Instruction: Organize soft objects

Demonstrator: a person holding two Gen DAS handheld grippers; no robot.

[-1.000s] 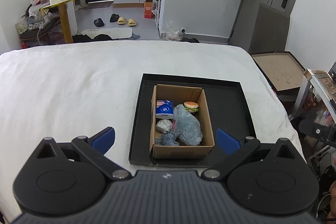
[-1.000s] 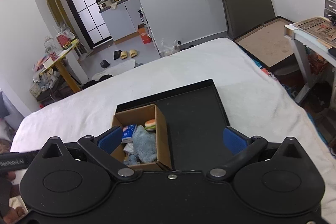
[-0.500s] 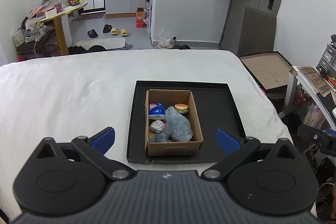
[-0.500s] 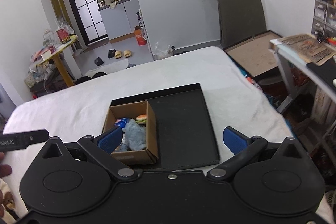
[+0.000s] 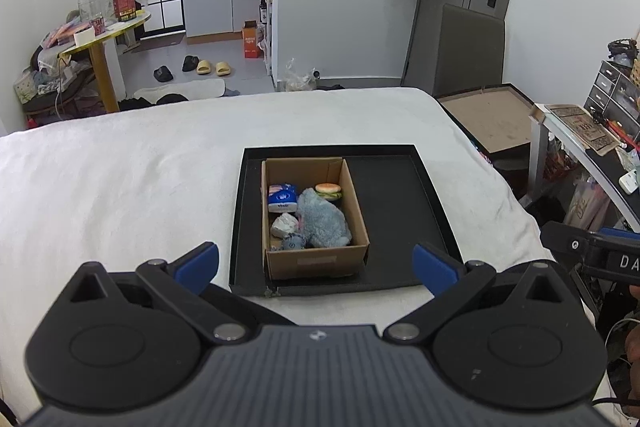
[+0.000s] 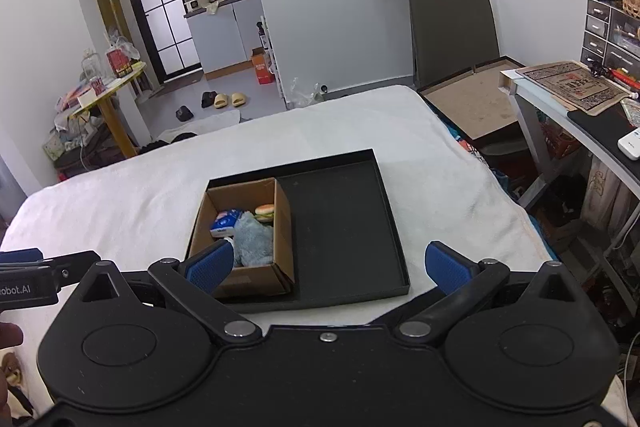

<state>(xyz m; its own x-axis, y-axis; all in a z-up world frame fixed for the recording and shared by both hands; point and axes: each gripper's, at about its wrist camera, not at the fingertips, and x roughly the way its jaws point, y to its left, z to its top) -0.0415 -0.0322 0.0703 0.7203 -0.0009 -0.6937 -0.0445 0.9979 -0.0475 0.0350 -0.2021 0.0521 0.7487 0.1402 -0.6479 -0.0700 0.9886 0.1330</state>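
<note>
- our left hand-held gripper (image 5: 316, 263) hangs above the near edge of the bed (image 5: 120, 179), its blue pads spread wide with nothing between them.
- our right hand-held gripper (image 6: 328, 265) is just as wide open and empty, off to the right of the left one.
- the cardboard box (image 5: 316, 261) lies straight ahead of the left hand-held gripper and below it; from the right hand-held gripper it sits ahead and to the left, partly behind that gripper's left pad.
- the box runs long-ways away from us, in the left part of the black tray (image 5: 400, 211), whose right part lies bare ahead of the right hand-held gripper.
- inside the box we see the blue plush (image 5: 324, 221) along its right side, the toy burger (image 5: 329, 191) at the far right corner, the tissue pack (image 5: 282, 198) far left, a white crumpled piece (image 5: 285, 225) and a small grey toy (image 5: 294, 242) nearer us.
- we judge the left hand-held gripper better lined up: a reach forward and down meets the box's open top, with the plush's long axis pointing roughly away from us.
- nothing soft shows on the bed outside the box, so the sorting looks nearly done, or not yet begun.
</note>
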